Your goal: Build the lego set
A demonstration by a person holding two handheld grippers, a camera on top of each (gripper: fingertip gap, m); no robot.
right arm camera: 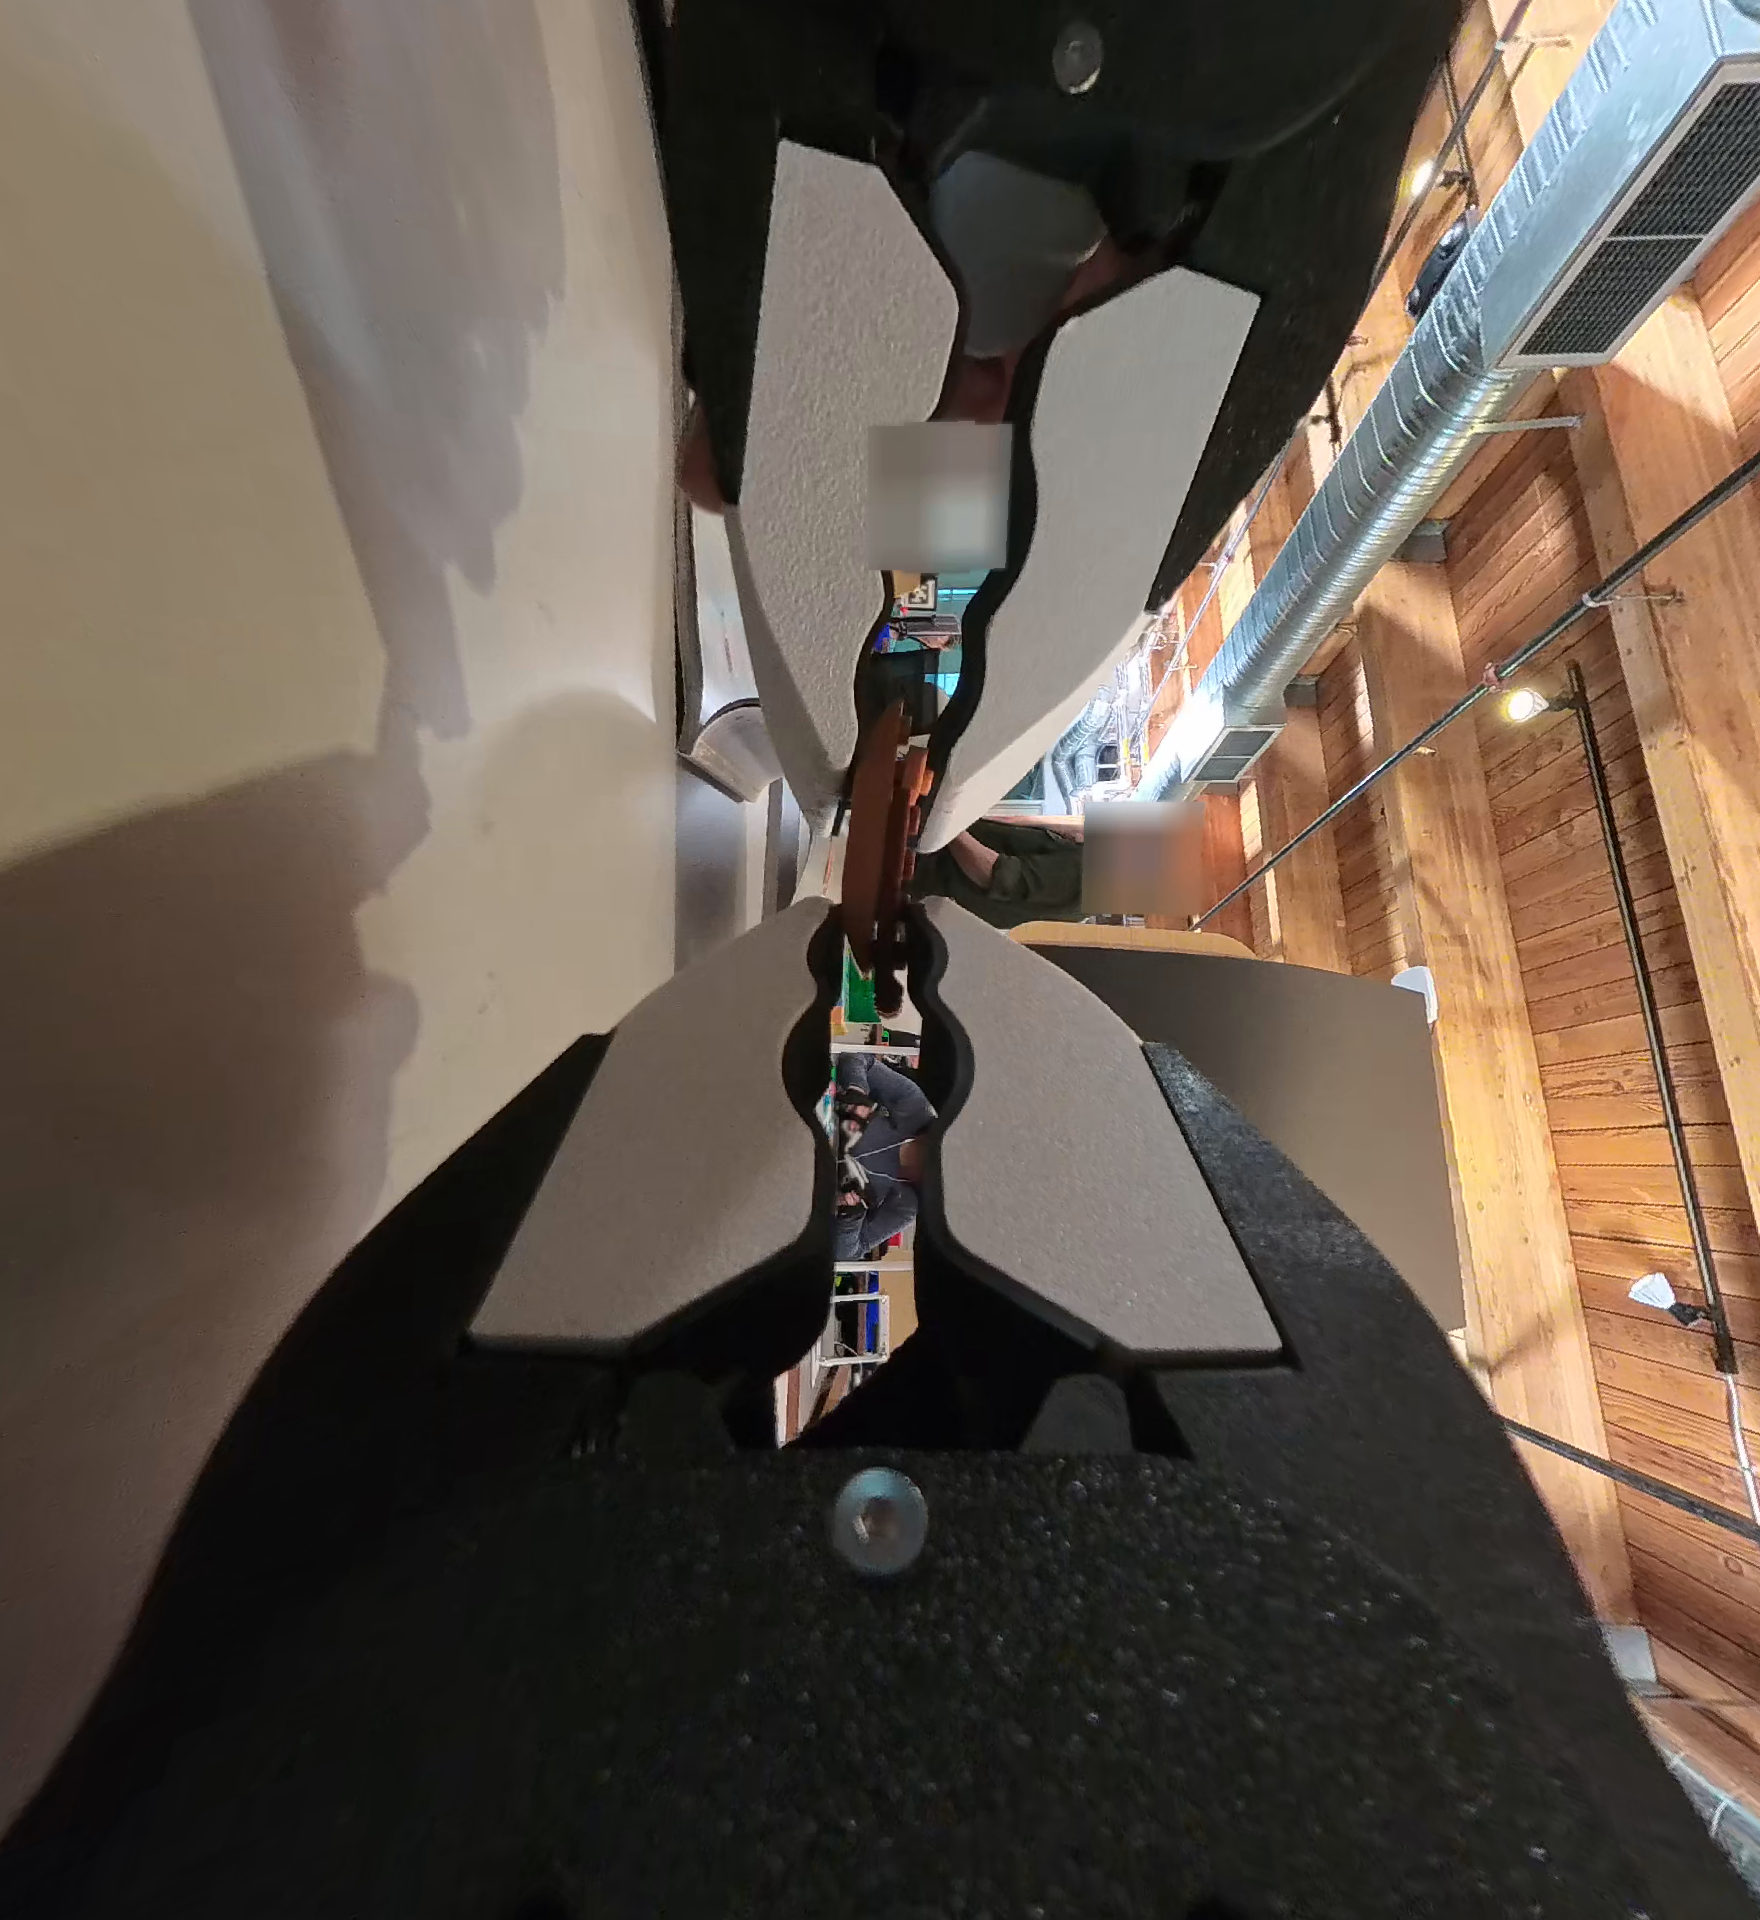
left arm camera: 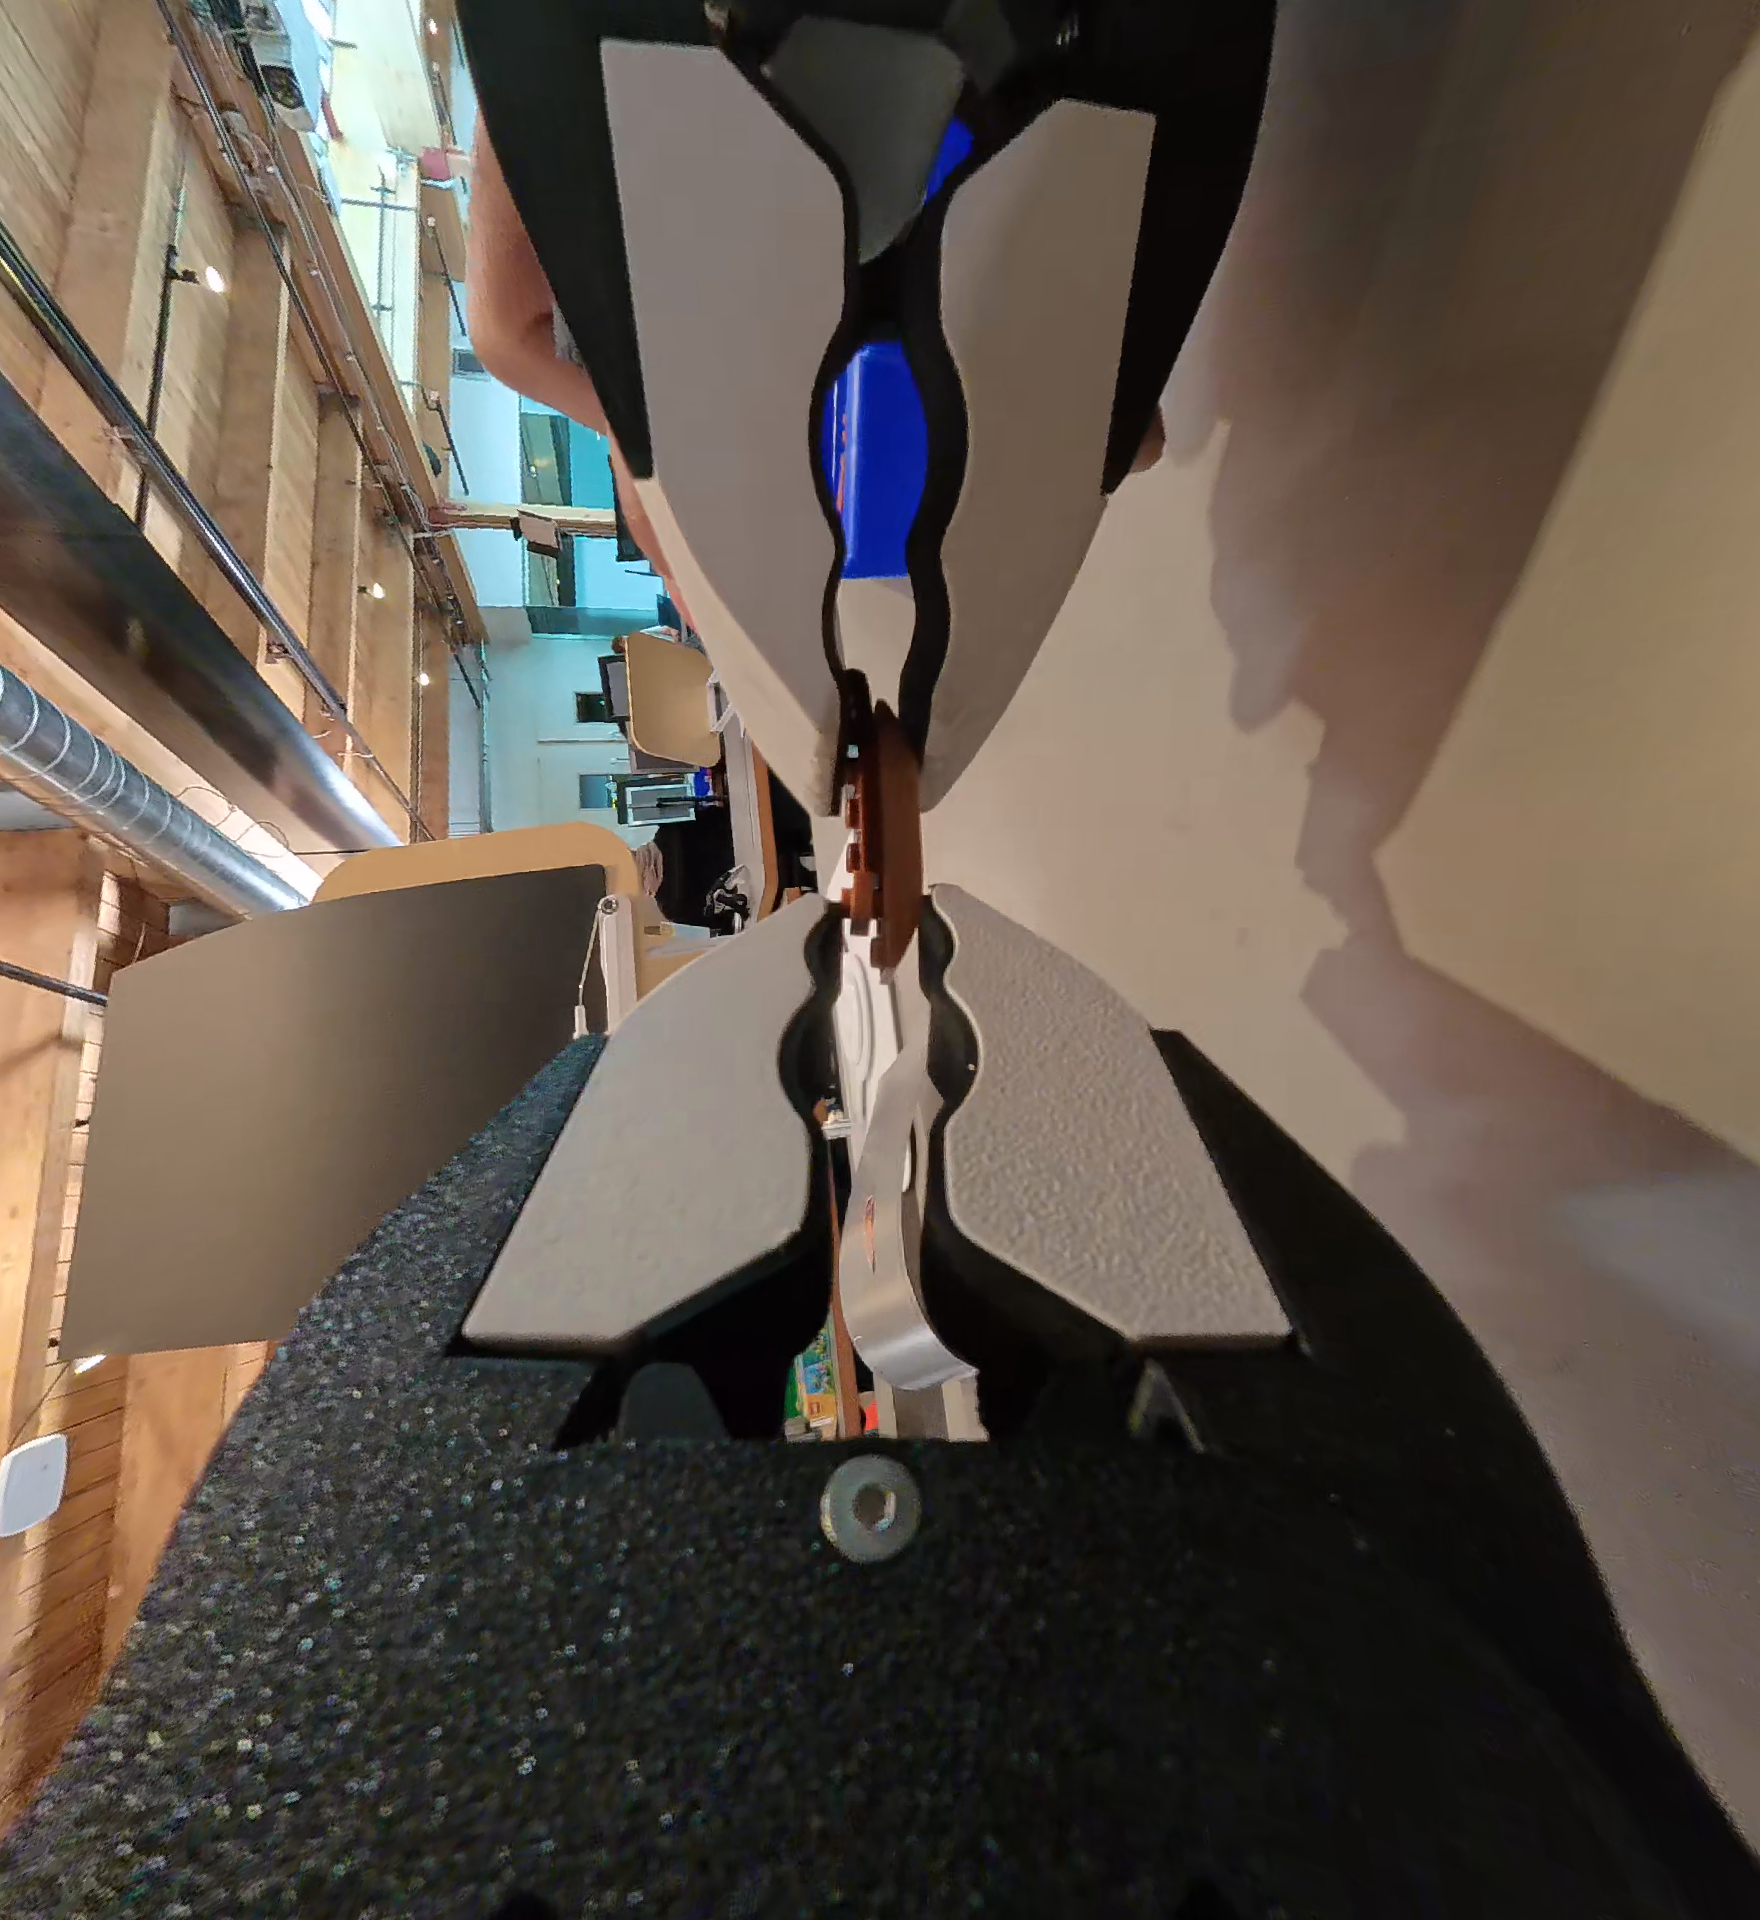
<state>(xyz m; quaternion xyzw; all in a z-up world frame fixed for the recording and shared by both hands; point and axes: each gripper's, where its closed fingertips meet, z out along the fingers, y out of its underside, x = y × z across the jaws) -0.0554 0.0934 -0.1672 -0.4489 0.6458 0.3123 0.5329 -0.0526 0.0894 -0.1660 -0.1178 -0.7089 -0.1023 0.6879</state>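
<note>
I see two grippers, tip to tip, and between them one flat reddish-brown plastic lego piece (left arm camera: 881,831) with small square studs along its edge. My left gripper (left arm camera: 881,920) has two pale grey fingers (left arm camera: 710,1122) with a grainy surface and wavy black inner edges, on a speckled black body with one silver screw (left arm camera: 870,1507). Its tips are almost together and pinch the near end of the brown piece. The right gripper (left arm camera: 881,748) comes from above in this view, built the same way, and its narrow tips clamp the far end. In the right wrist view the same brown piece (right arm camera: 881,831) stands on its edge between my right gripper (right arm camera: 881,925) and the left gripper (right arm camera: 881,769). The piece is held in the air, beside a smooth cream-white table surface (right arm camera: 502,727). I count one ribbed silver metal duct (right arm camera: 1375,499) along the wooden plank wall (right arm camera: 1582,935).
</note>
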